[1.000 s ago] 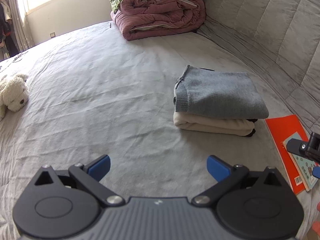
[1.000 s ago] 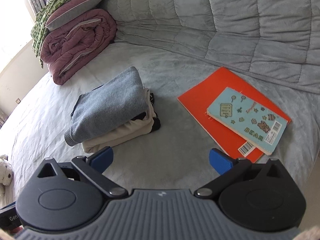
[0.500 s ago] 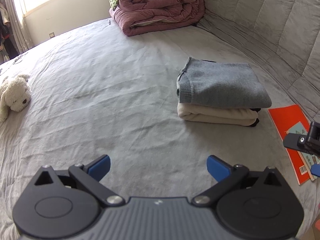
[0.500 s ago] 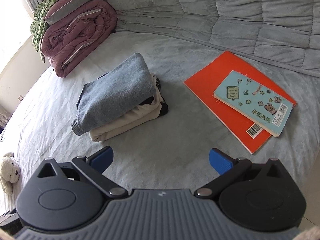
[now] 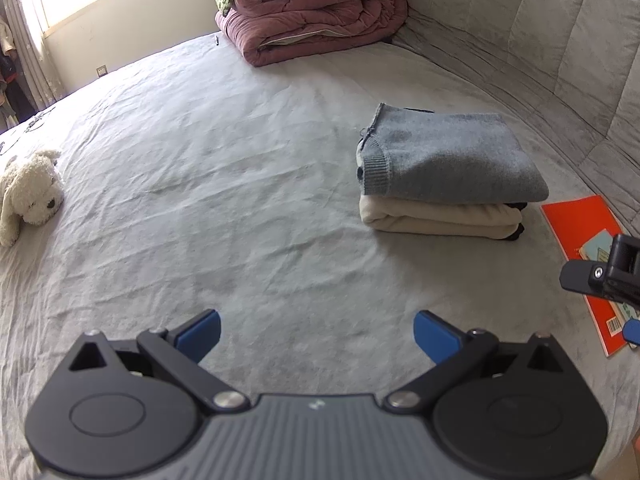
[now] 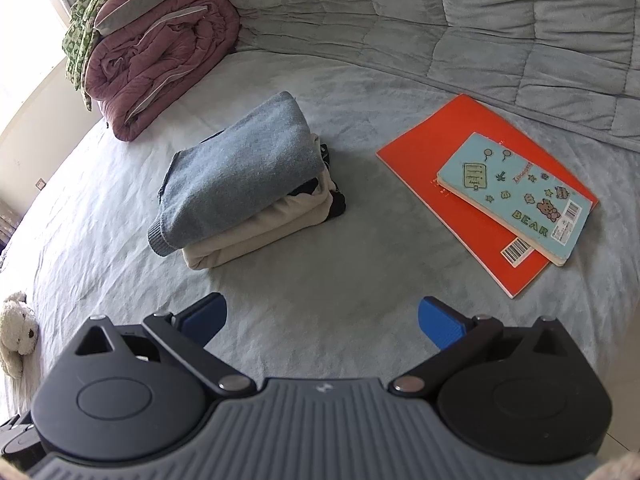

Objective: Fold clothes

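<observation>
I see a wide bed (image 5: pixel 224 208) under a wrinkled pale grey sheet. On it: a folded clothes stack (image 5: pixel 444 176) at two o'clock, a rolled mauve quilt (image 5: pixel 316 8) at twelve, a white plush dog (image 5: pixel 30 196) at nine, and a flat orange book (image 6: pixel 472 168) at three.

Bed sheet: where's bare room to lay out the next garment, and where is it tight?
The widest bare patch of the bed sheet lies between the plush dog and the folded clothes stack, reaching back to the maroon duvet. A narrower strip separates the stack from the orange book. It is crowded there, near the quilted headboard.
</observation>
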The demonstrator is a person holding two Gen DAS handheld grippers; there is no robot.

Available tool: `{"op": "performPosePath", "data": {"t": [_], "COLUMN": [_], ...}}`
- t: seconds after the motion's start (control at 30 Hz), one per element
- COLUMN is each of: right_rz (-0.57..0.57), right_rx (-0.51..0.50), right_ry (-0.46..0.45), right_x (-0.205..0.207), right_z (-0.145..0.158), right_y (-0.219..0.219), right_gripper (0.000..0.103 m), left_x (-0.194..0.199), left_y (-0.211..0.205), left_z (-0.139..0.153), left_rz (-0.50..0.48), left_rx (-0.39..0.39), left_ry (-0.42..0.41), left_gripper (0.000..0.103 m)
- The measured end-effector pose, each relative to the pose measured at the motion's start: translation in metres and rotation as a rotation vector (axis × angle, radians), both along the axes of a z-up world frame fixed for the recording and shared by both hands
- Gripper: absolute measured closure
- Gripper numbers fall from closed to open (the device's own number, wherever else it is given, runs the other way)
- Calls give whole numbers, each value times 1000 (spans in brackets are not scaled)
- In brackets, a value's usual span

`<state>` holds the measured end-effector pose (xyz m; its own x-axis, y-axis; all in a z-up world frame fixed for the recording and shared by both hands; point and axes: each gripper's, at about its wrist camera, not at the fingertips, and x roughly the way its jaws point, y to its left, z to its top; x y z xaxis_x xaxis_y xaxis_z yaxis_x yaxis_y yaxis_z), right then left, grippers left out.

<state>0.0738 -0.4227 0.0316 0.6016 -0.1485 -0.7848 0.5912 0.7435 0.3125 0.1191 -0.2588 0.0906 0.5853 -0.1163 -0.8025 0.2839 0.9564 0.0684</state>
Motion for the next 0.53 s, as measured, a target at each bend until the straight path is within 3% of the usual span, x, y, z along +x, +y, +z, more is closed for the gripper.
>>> {"op": "performPosePath", "data": {"t": [0.53], "right_rz": [18], "right_rx": [-17], "right_ry": [6], "right_x": [5], "right_z": [2], "right_y": [18], "right_gripper": [0], "left_x": [-3], "left_y": [16], "left_z": [5], "left_rz": [11], "left_rx": [-18], "left_ry": [-18], "left_gripper": [0]}}
